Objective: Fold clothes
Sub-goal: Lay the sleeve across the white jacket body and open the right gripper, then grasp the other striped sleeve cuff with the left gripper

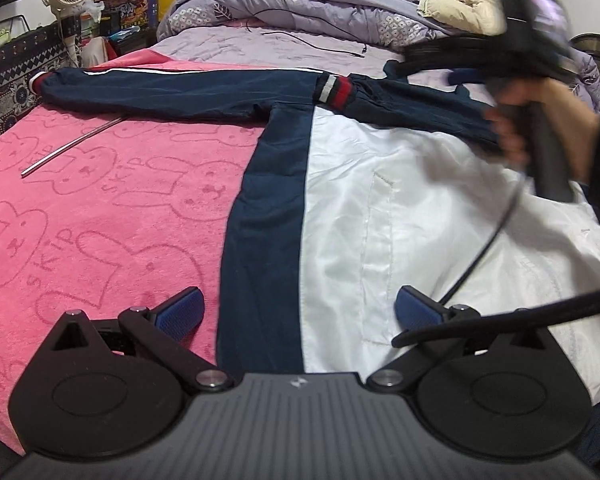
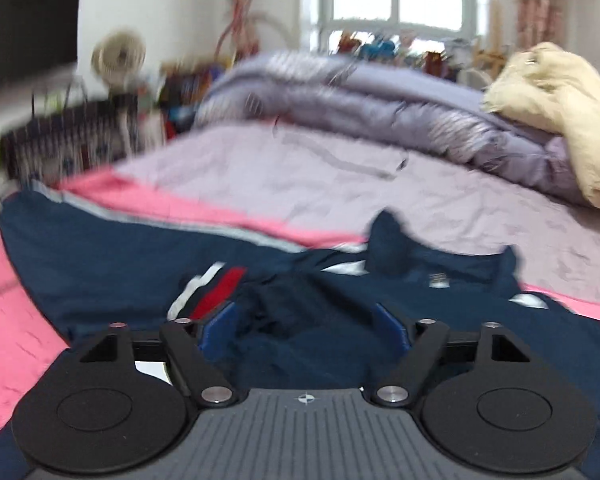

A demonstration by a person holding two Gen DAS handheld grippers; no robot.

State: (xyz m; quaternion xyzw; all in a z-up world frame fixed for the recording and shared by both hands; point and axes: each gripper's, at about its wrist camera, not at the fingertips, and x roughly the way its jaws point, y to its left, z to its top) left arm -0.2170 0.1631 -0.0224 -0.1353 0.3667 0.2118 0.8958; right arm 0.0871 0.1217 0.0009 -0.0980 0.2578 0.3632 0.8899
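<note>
The navy-and-white jacket lies spread flat on the pink towel that covers the bed. One sleeve stretches straight out to the left, while the other sleeve, with its striped cuff, lies drawn in across the upper chest. The left claw hovers low over the hem with its blue pads wide apart, holding nothing, straddling the seam where the navy side panel meets the white body. The right claw sits just above the bunched navy cloth beside the cuff, its jaws also spread and gripping nothing; the blur in its view suggests it is in motion. This fits either a sleeve just laid across or one about to be picked up and moved, so the safest course is to keep the fabric smooth. Any pinch should take a single layer near an edge, lift only slightly, and carry the cloth across without dragging the slippery white panel. The metal rod on the towel is best kept clear of the outstretched sleeve.
</note>
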